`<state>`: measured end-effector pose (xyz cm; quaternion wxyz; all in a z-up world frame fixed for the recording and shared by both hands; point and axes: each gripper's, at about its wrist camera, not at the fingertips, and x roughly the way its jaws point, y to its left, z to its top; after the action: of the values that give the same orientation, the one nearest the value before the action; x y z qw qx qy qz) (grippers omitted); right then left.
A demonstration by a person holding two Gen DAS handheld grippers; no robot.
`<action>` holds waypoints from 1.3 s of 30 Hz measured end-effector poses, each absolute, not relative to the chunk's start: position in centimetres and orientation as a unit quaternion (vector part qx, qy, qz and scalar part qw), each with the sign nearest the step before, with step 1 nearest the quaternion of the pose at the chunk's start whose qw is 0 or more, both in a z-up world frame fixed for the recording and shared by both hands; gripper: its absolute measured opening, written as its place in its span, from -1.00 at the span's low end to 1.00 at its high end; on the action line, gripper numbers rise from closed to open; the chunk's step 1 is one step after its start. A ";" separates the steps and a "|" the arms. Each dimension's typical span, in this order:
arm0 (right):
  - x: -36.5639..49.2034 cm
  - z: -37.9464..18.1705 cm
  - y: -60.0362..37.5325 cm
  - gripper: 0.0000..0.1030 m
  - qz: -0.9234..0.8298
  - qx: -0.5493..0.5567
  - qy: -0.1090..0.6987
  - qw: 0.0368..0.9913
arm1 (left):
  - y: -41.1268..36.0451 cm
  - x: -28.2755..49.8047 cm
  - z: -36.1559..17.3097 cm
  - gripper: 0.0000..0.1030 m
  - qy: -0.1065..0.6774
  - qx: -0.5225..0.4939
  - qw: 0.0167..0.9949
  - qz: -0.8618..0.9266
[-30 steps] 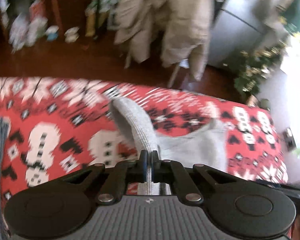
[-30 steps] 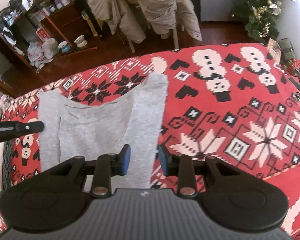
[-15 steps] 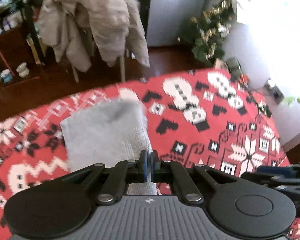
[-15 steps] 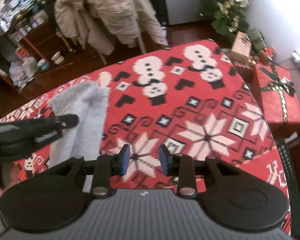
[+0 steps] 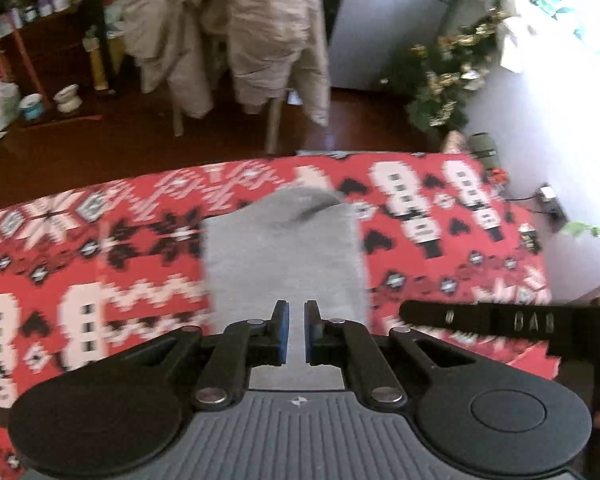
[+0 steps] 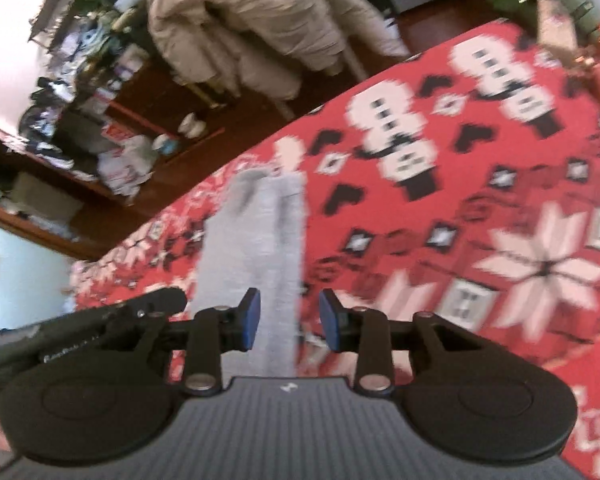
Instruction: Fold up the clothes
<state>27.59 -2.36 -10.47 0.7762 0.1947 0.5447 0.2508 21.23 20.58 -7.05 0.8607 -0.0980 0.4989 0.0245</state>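
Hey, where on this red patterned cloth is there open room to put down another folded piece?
The widest bare stretch of the red cloth lies right of the grey garment, across the snowmen and big snowflake, out to the cloth's right edge. A second free patch lies left of the garment. It is crowded near the garment's close end, where the left gripper and right gripper sit.

The garment (image 5: 284,256) is plain heather grey with no print. Under it the blanket (image 5: 440,248) is bright red, knitted-looking, patterned to its edges with white snowmen, white snowflakes and small black hearts. Both grippers are black with blue pads (image 5: 283,334) and a ribbed grey body. The coats (image 5: 240,28) behind are beige; the floor (image 5: 100,148) is dark red-brown.
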 end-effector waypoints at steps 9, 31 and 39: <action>33.0 -13.2 2.4 -0.28 0.264 0.196 0.530 0.782 | 20.7 20.4 -8.8 -0.89 0.509 -0.070 0.858 0.012; 32.1 -13.3 0.2 -0.49 0.253 0.202 0.533 0.782 | 21.8 19.2 -8.5 -0.94 0.522 -0.045 0.850 -0.051; 24.3 -10.0 3.6 -0.81 0.315 0.118 0.522 0.784 | 19.2 18.3 -9.8 -1.00 0.521 0.012 0.845 -0.122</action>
<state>24.27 3.58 -10.04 0.7841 0.1180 0.5216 0.3149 18.33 19.24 -9.84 0.8449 0.0116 0.5207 -0.1217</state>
